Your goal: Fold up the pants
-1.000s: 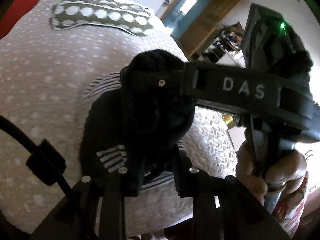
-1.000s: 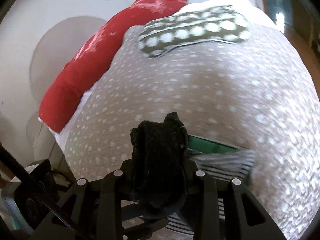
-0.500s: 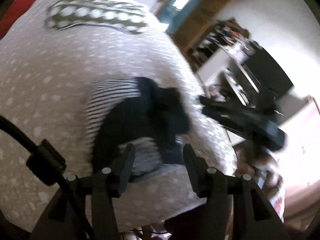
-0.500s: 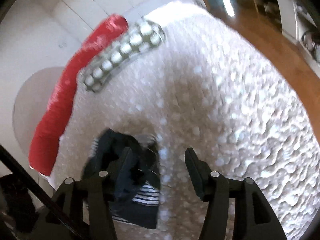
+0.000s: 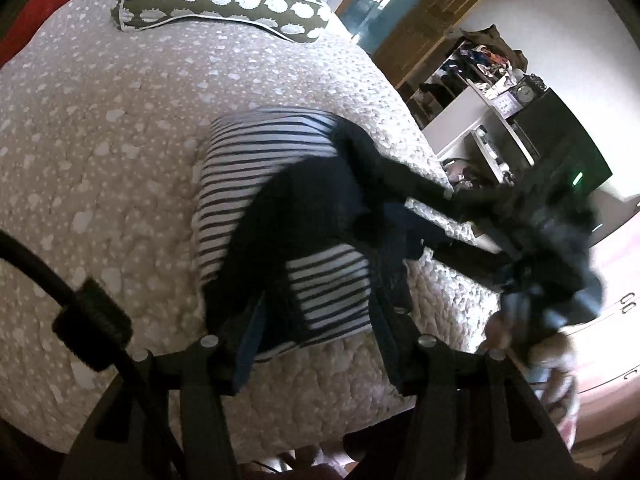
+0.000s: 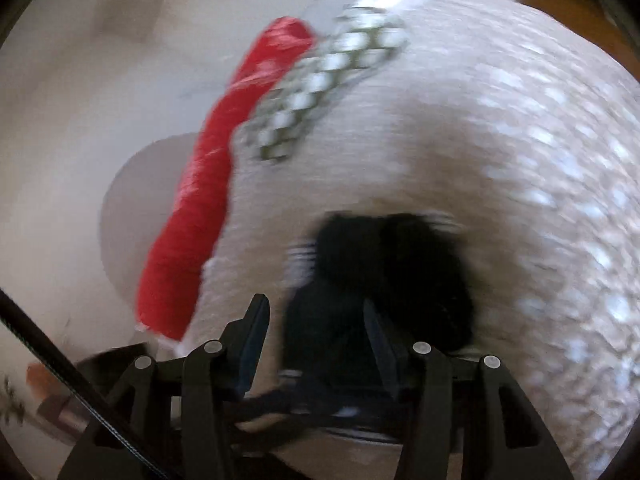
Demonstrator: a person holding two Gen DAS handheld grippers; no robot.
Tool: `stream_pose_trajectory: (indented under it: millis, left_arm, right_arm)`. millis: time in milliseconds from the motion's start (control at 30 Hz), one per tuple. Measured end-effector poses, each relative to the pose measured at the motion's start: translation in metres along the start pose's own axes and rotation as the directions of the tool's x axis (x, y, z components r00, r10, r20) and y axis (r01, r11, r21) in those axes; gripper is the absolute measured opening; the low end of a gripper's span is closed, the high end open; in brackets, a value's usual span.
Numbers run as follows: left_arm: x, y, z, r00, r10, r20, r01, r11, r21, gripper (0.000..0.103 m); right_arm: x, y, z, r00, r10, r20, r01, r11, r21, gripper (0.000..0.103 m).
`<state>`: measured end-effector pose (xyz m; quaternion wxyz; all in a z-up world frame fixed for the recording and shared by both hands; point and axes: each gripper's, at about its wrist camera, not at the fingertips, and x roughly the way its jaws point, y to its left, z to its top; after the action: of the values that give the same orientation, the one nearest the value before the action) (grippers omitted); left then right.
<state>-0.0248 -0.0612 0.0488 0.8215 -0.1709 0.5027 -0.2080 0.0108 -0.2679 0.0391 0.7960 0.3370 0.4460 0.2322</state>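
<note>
The pants (image 5: 288,216) are a black and white-striped bundle lying on the spotted bedspread (image 5: 100,128) near the bed's front edge. My left gripper (image 5: 316,320) is open, its fingers astride the bundle's near end, holding nothing. My right gripper (image 5: 452,216) reaches in from the right in the left wrist view, its tips at the bundle's black part. In the blurred right wrist view the right gripper (image 6: 316,332) is open, just in front of the dark bundle (image 6: 392,276).
A green pillow with white dots (image 5: 224,0) lies at the bed's far end, a red pillow (image 6: 224,152) beside it. Shelves and a dark cabinet (image 5: 560,140) stand to the right of the bed. A wall lies left in the right wrist view.
A second ago both grippers were shut on the black fabric. Both have opened and let go; the bundle now lies on the bed and the right gripper has swung away and back.
</note>
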Motion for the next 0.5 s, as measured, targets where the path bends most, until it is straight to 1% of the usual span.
stream_pose_trajectory:
  millis: [67, 100, 133, 167, 200, 233, 267, 300, 367, 433, 500]
  left_arm:
    - [0.000, 0.002, 0.000, 1.000, -0.016, 0.001, 0.016, 1.000, -0.013, 0.051]
    - [-0.002, 0.005, 0.001, 1.000, -0.029, 0.003, 0.029, 0.999, -0.027, 0.051]
    - [-0.002, 0.006, 0.003, 0.999, -0.036, 0.007, 0.036, 0.999, -0.036, 0.051]
    - [-0.003, 0.009, 0.005, 0.999, -0.048, 0.015, 0.048, 0.997, -0.052, 0.051]
    - [-0.006, 0.014, 0.007, 0.998, -0.054, 0.027, 0.056, 0.996, -0.075, 0.052]
    - [-0.008, 0.018, 0.008, 0.998, -0.056, 0.034, 0.059, 0.994, -0.091, 0.052]
    - [-0.010, 0.024, 0.010, 0.997, -0.058, 0.040, 0.062, 0.992, -0.112, 0.052]
    - [-0.012, 0.030, 0.011, 0.997, -0.064, 0.043, 0.069, 0.988, -0.135, 0.052]
    - [-0.014, 0.038, 0.013, 0.997, -0.060, 0.050, 0.068, 0.984, -0.163, 0.053]
    - [-0.017, 0.044, 0.015, 0.997, -0.034, 0.067, 0.046, 0.982, -0.183, 0.054]
    - [-0.020, 0.051, 0.017, 0.996, -0.046, 0.081, 0.062, 0.976, -0.209, 0.057]
  right_arm:
    - [-0.008, -0.018, -0.005, 0.999, 0.013, 0.032, -0.014, 0.999, 0.035, 0.048]
    - [-0.013, -0.022, -0.006, 0.999, 0.016, 0.040, -0.017, 0.999, 0.042, 0.048]
    - [-0.016, -0.023, -0.006, 0.999, 0.010, 0.049, -0.012, 0.999, 0.047, 0.048]
    - [-0.022, -0.022, -0.006, 0.998, -0.018, 0.066, 0.015, 0.999, 0.043, 0.050]
    - [-0.026, -0.023, -0.005, 0.996, -0.054, 0.076, 0.052, 0.998, 0.037, 0.056]
    - [-0.029, -0.023, -0.004, 0.990, -0.105, 0.092, 0.103, 0.994, 0.025, 0.066]
    - [-0.035, -0.026, -0.004, 0.986, -0.129, 0.101, 0.128, 0.992, 0.017, 0.066]
    - [-0.036, -0.029, -0.003, 0.988, -0.120, 0.099, 0.119, 0.993, 0.024, 0.066]
    - [-0.037, -0.038, -0.005, 0.992, -0.080, 0.093, 0.075, 0.995, 0.059, 0.067]
    - [-0.038, -0.039, -0.006, 0.993, -0.071, 0.099, 0.065, 0.996, 0.063, 0.067]
    - [-0.038, -0.039, -0.008, 0.993, -0.061, 0.103, 0.055, 0.997, 0.058, 0.068]
